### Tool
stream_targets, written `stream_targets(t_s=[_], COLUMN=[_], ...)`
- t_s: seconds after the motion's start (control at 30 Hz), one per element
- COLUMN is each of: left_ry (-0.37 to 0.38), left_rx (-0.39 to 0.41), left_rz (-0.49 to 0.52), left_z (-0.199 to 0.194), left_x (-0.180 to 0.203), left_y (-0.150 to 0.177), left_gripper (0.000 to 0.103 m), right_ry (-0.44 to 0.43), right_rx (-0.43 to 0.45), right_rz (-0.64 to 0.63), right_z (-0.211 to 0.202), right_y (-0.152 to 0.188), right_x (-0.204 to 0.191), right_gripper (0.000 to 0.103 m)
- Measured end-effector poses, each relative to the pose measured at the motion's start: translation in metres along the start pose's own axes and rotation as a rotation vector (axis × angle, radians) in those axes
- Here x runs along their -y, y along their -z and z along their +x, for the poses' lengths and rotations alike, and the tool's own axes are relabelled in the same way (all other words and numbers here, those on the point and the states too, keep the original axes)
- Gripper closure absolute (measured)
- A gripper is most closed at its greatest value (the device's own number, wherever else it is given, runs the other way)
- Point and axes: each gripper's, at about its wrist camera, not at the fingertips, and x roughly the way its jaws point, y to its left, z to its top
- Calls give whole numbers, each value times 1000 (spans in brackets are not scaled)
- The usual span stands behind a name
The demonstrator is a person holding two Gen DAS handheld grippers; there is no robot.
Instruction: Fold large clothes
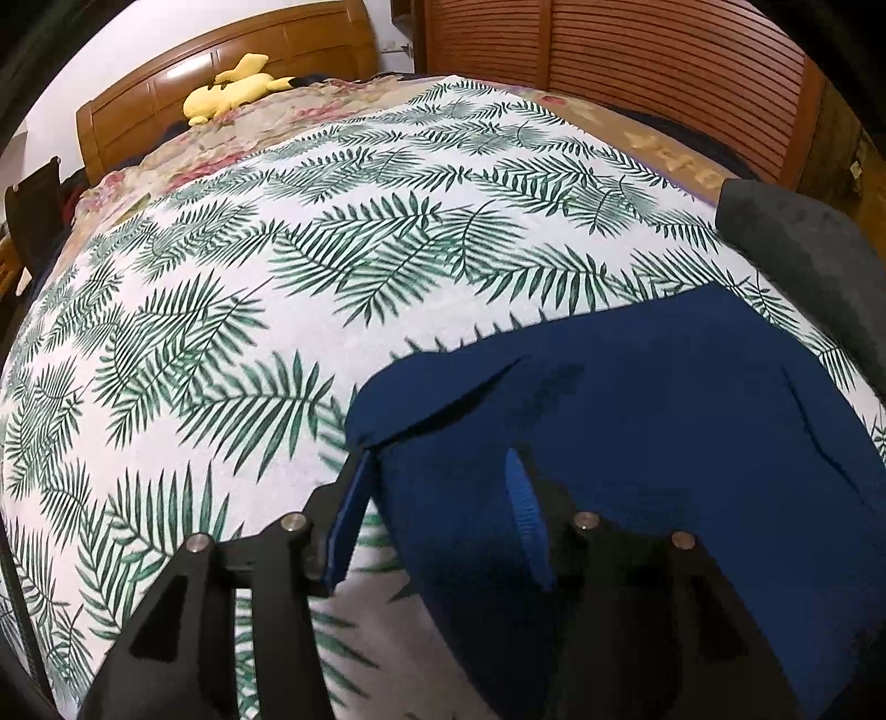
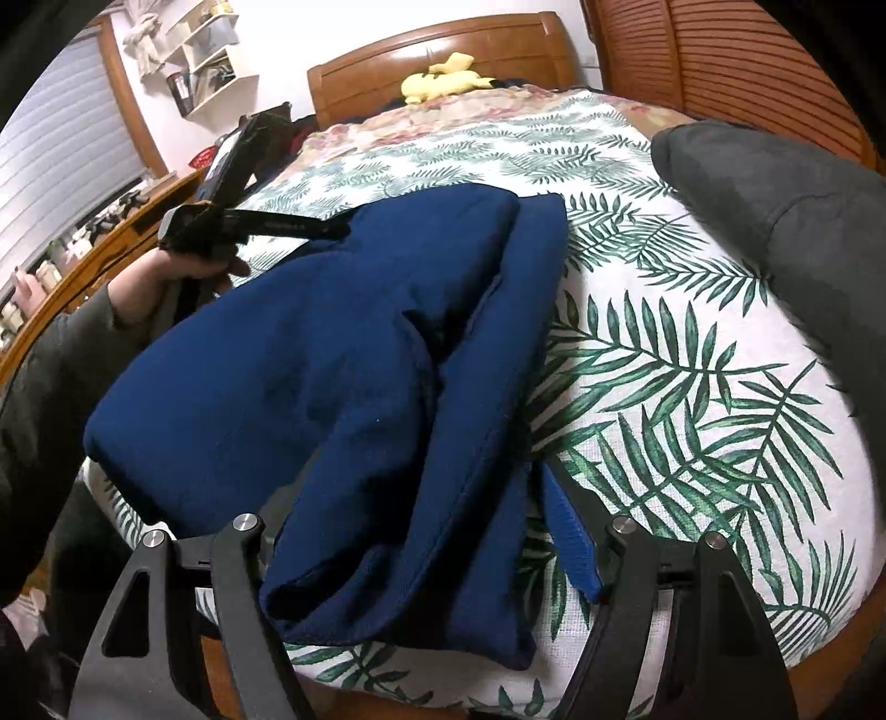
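A navy blue garment (image 1: 637, 399) lies folded on the leaf-print bedspread (image 1: 332, 277). In the left wrist view my left gripper (image 1: 437, 459) stands open over the garment's near left corner. Its left blue pad (image 1: 346, 520) lies beside the fabric's edge and its right pad (image 1: 526, 515) rests on top of the fabric. The right wrist view shows the same garment (image 2: 332, 343) running away from me, with the left gripper (image 2: 338, 227) and the hand holding it at its far left corner. My right gripper (image 2: 426, 471) straddles a thick fold at the near end. A strip of bedspread shows between fabric and right pad (image 2: 573, 537); the left finger is hidden.
A dark grey cloth (image 2: 775, 221) is heaped on the bed's right side, also seen as grey cloth (image 1: 803, 249). A yellow plush toy (image 2: 443, 77) lies by the wooden headboard (image 2: 443, 44). Louvred wooden doors (image 1: 637, 55) stand behind. A desk and shelves (image 2: 205, 61) are left of the bed.
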Motion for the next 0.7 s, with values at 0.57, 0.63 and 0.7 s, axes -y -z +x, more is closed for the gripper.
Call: stream_targets(t_s=[0.57, 0.63, 0.7], left_ry=[60, 52, 56], left_rx=[77, 128, 177], left_rz=[-50, -46, -37], left_z=[-20, -40, -61], left_x=[-1, 6, 15], left_y=[-4, -12, -20], left_gripper=[99, 100, 100], right_ry=[-101, -96, -112], right_rx=[34, 55, 57], right_rz=[-4, -30, -52], right_z=[-10, -15, -19], right_y=[-7, -10, -17], right_x=[-1, -3, -4], right_gripper=[78, 80, 81])
